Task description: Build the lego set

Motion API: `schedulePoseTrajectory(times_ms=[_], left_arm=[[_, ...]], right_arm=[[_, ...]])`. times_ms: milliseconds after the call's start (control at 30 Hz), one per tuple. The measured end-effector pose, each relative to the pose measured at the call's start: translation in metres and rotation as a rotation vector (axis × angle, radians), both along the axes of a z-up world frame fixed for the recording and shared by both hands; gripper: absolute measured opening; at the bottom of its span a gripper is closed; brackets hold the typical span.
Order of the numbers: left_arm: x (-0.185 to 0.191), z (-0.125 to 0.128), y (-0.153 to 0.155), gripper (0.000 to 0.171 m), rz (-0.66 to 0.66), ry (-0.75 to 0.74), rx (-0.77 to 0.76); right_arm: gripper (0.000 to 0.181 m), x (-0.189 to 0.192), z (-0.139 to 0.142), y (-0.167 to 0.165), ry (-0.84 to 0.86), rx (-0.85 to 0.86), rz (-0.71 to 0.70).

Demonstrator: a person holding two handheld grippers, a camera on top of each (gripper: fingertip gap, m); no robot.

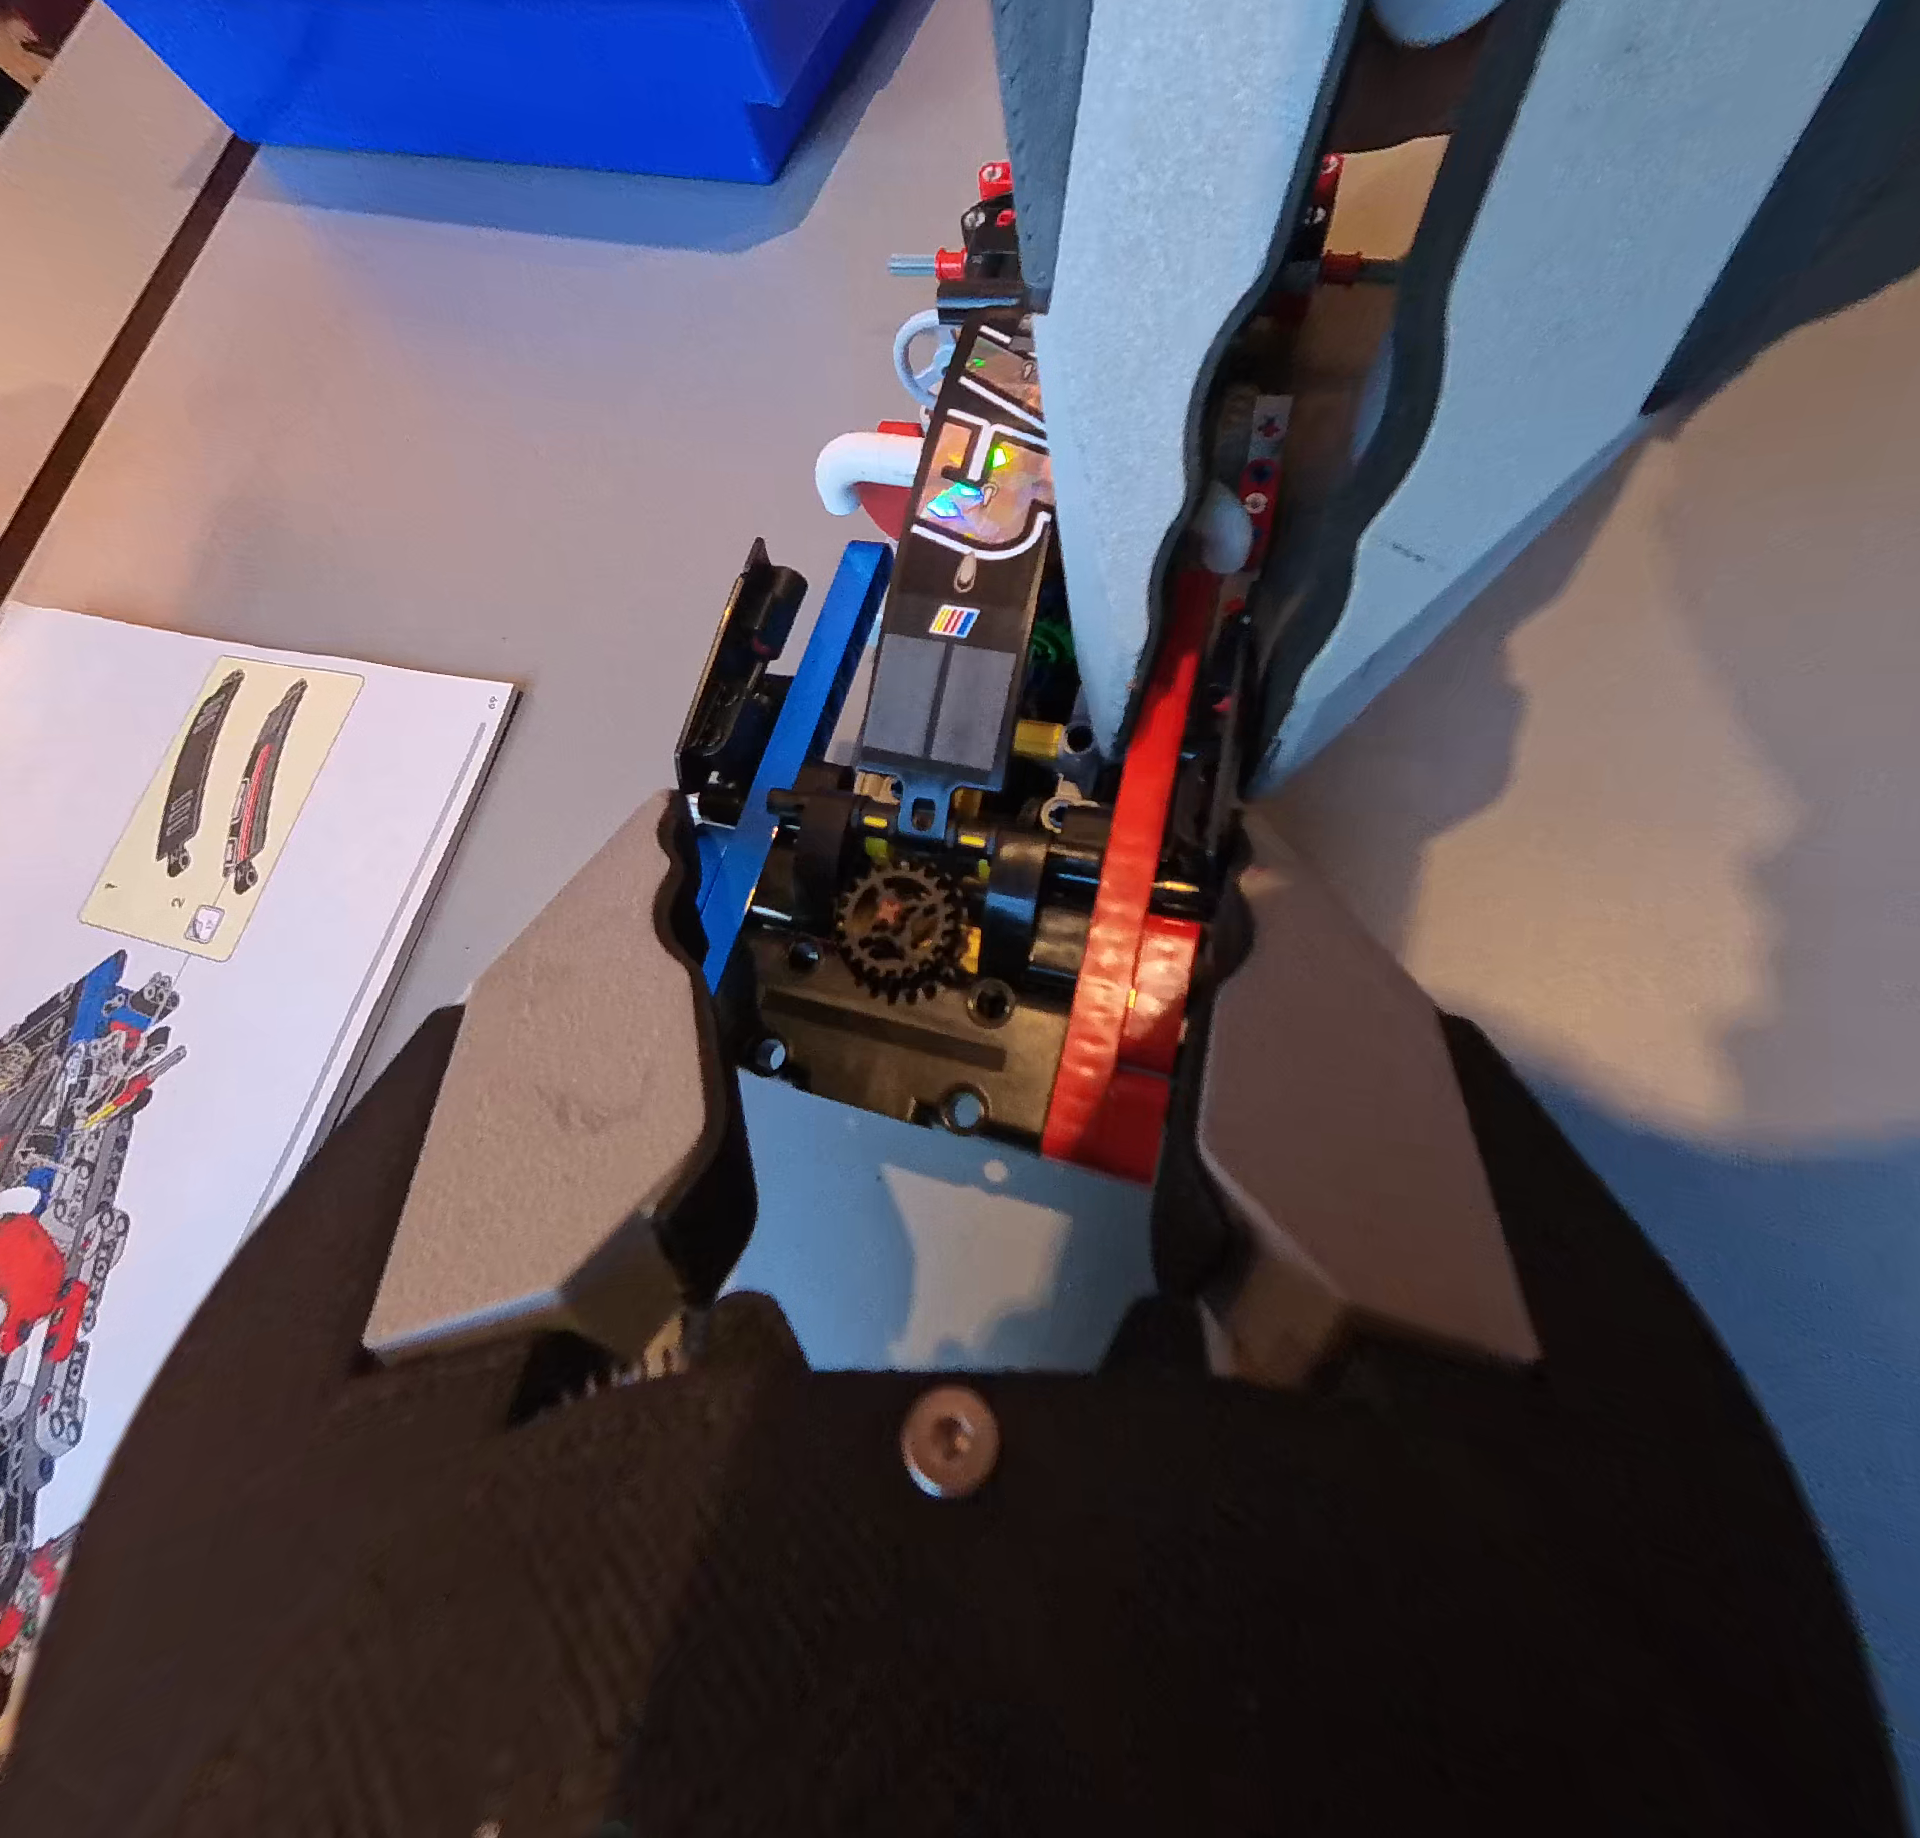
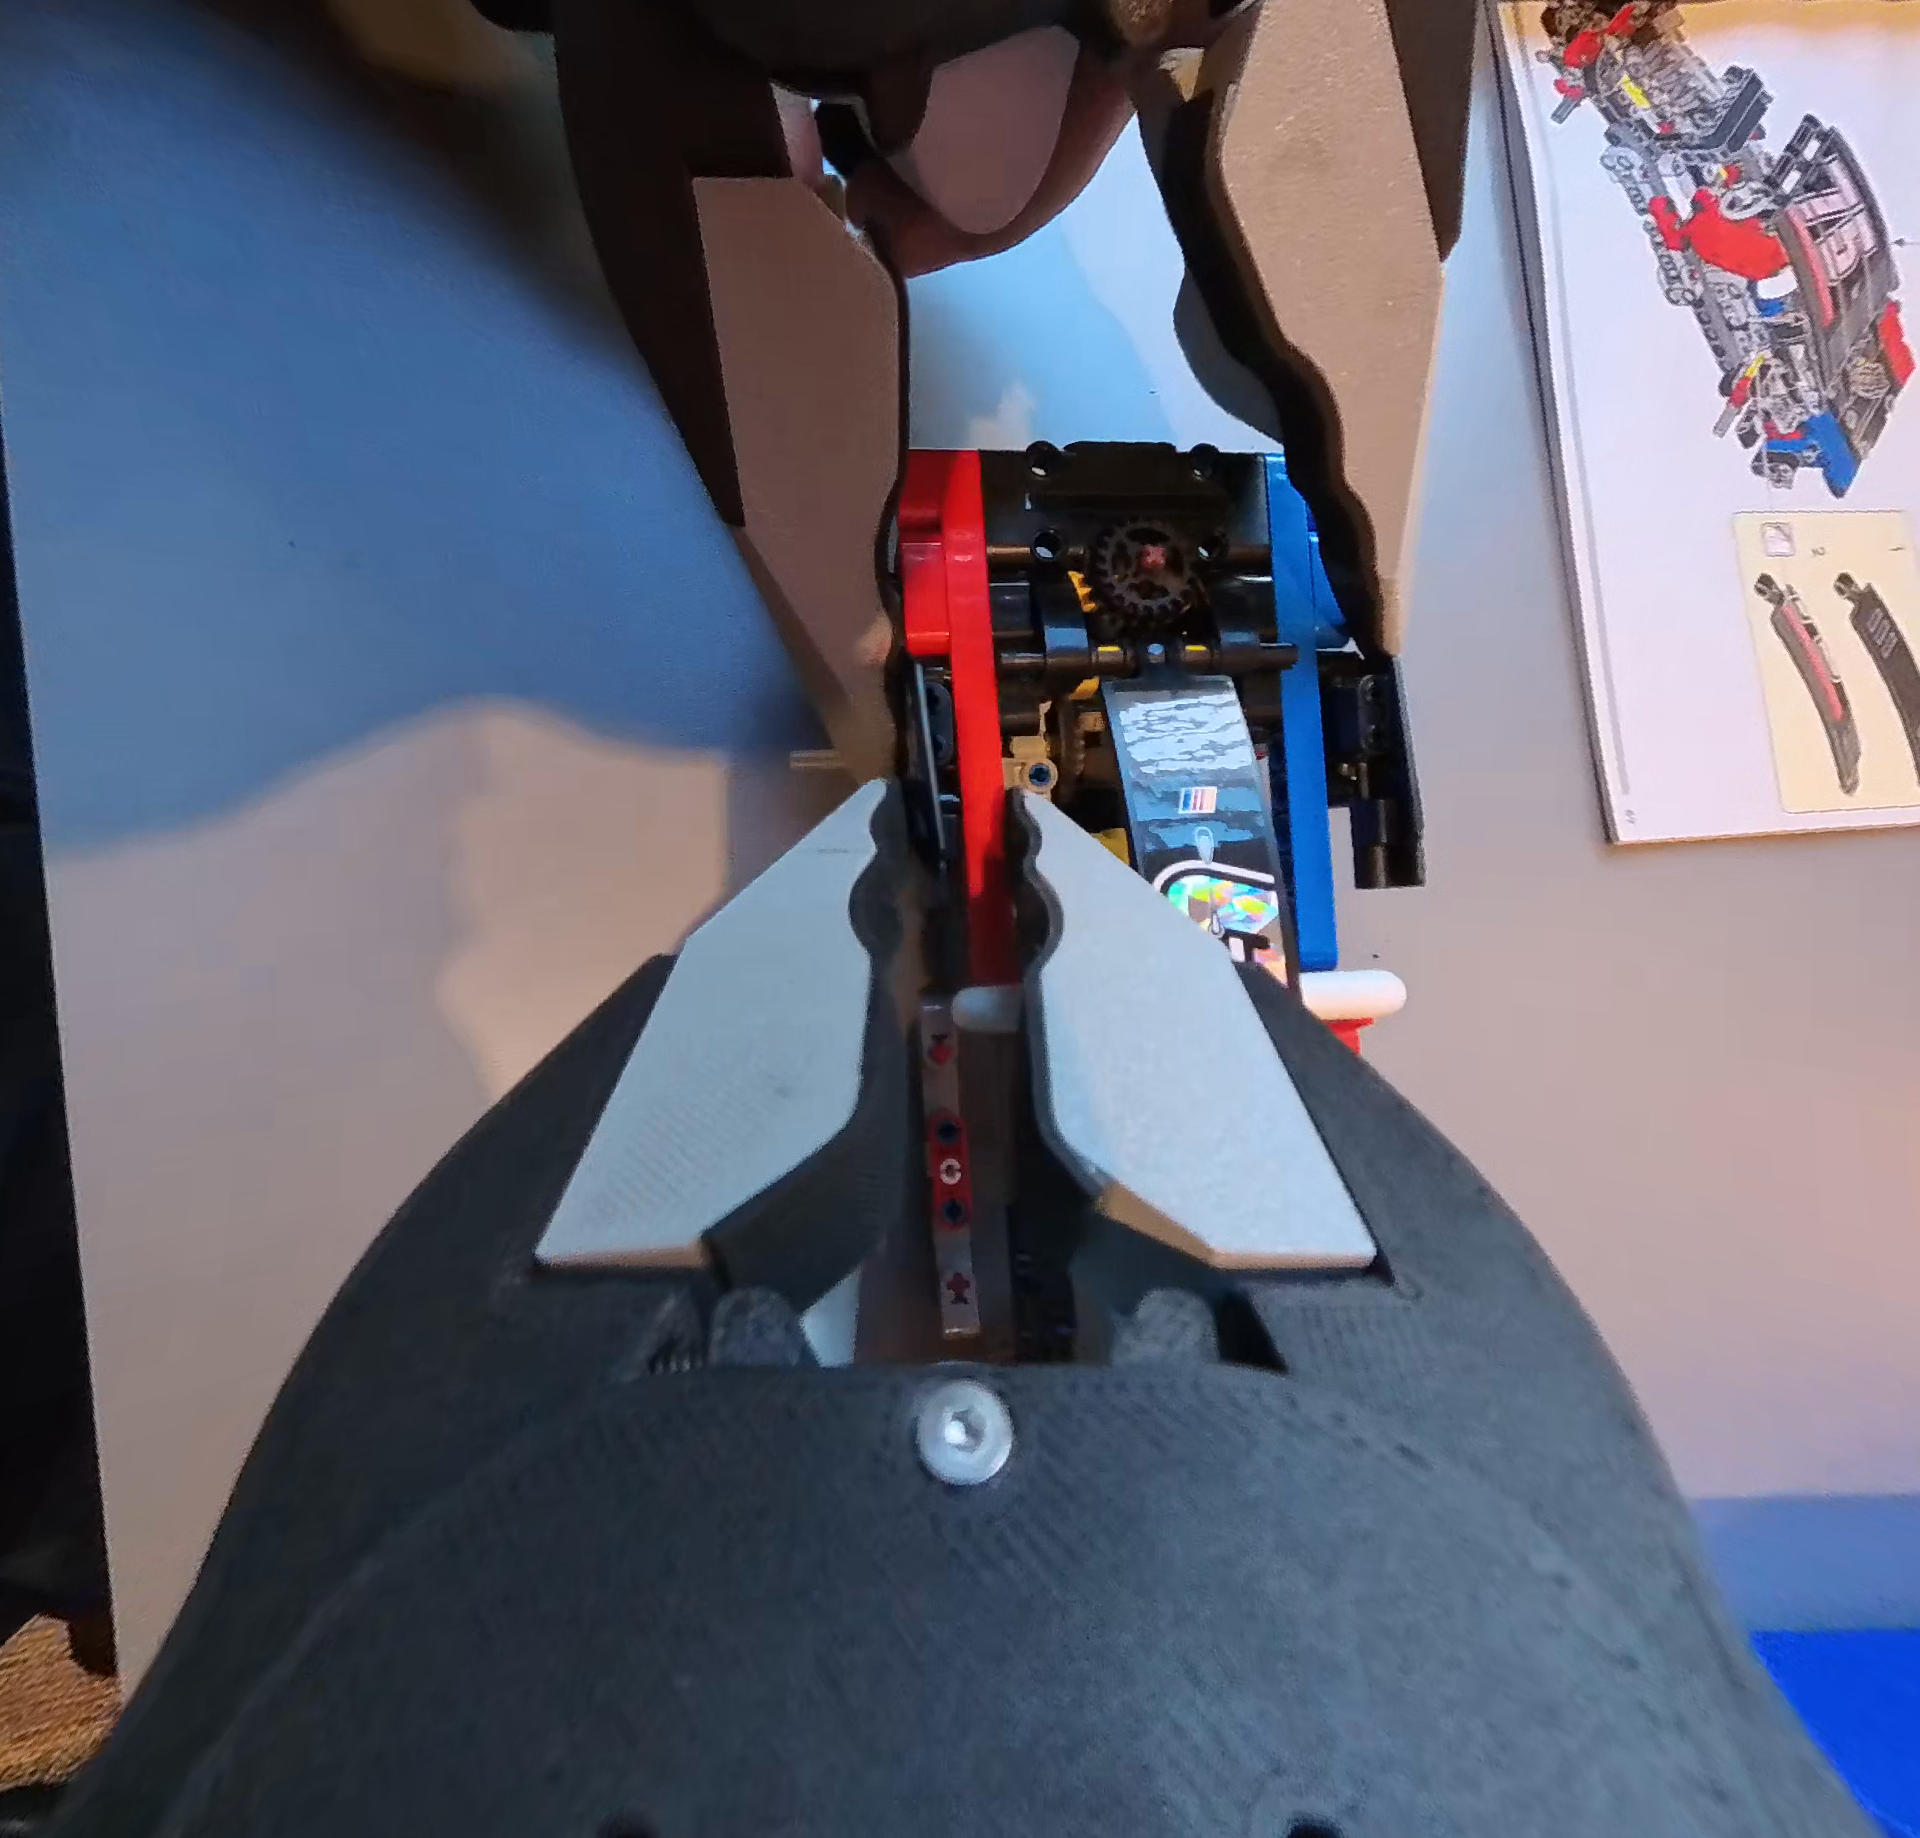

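we have the table (image 1: 499, 386) under everything, a smooth pale grey matte top, and on it at the far left in the left wrist view the blue bin (image 1: 499, 32), hard glossy plastic with a sloped wall. beside our model lies the instruction booklet (image 1: 343, 812), flat white paper open at a page picturing two long curved panels and a fuller car

the lego model (image 2: 1132, 645) sits on the table between our two tools: a long, partly built chassis of hard shiny plastic with open framing. we judge the build well along but unfinished, since the gear and inner beams remain bare and the booklet shows more bodywork

our left gripper (image 1: 961, 967) has its jaws spread to the width of the chassis end and pressed against both sides, bracing it. our right gripper (image 2: 951, 822) has its jaws drawn in on the red beam (image 2: 971, 708) and the thin black piece beside it along one edge; the wavy dark rubber pads touch them

smaller parts: the blue beam (image 2: 1299, 749) on the opposite side, the black stickered panel (image 2: 1205, 812) with a shiny foil patch hinged in the middle, and the black toothed gear (image 2: 1143, 578) with a red axle, which still wants covering
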State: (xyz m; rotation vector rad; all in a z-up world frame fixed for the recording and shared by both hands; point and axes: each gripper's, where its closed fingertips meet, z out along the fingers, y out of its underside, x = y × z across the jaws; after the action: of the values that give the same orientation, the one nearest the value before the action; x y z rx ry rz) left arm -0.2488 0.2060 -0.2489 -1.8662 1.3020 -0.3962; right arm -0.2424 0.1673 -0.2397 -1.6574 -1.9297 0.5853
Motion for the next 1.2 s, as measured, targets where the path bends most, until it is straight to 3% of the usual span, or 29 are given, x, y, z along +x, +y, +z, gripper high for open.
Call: schedulePoseTrajectory(times_ms=[433,567,633,767,900,1033,1133,1200], left_arm=[[0.0,0.0,0.0,0.096,0.005,-0.01,0.003],[-0.001,0.001,-0.003,0.097,-0.002,0.055,-0.011],[0.002,0.005,-0.008,0.108,0.008,0.025,-0.043],[-0.017,0.023,-0.018,0.109,0.069,-0.006,-0.026],[-0.051,0.013,-0.025,0.106,0.165,0.024,-0.093],[-0.045,-0.001,-0.041,0.096,0.147,-0.082,-0.214],[-0.036,-0.006,-0.045,0.082,0.135,-0.126,-0.215],[-0.031,-0.01,-0.049,0.084,0.117,-0.14,-0.229]], right_arm=[[0.014,0.0,-0.001,0.001,0.013,0.038,0.0],[0.014,-0.001,0.001,-0.002,0.016,0.021,0.015],[0.014,-0.001,0.002,-0.002,0.017,0.038,0.022],[0.022,-0.001,0.004,-0.003,0.032,0.051,0.003],[0.033,-0.009,0.007,-0.007,0.059,0.05,-0.023],[0.023,-0.015,0.009,0.002,0.078,0.094,-0.08],[0.033,-0.016,0.007,-0.001,0.06,0.093,-0.104],[0.038,-0.015,0.004,-0.002,0.04,0.13,-0.116]])
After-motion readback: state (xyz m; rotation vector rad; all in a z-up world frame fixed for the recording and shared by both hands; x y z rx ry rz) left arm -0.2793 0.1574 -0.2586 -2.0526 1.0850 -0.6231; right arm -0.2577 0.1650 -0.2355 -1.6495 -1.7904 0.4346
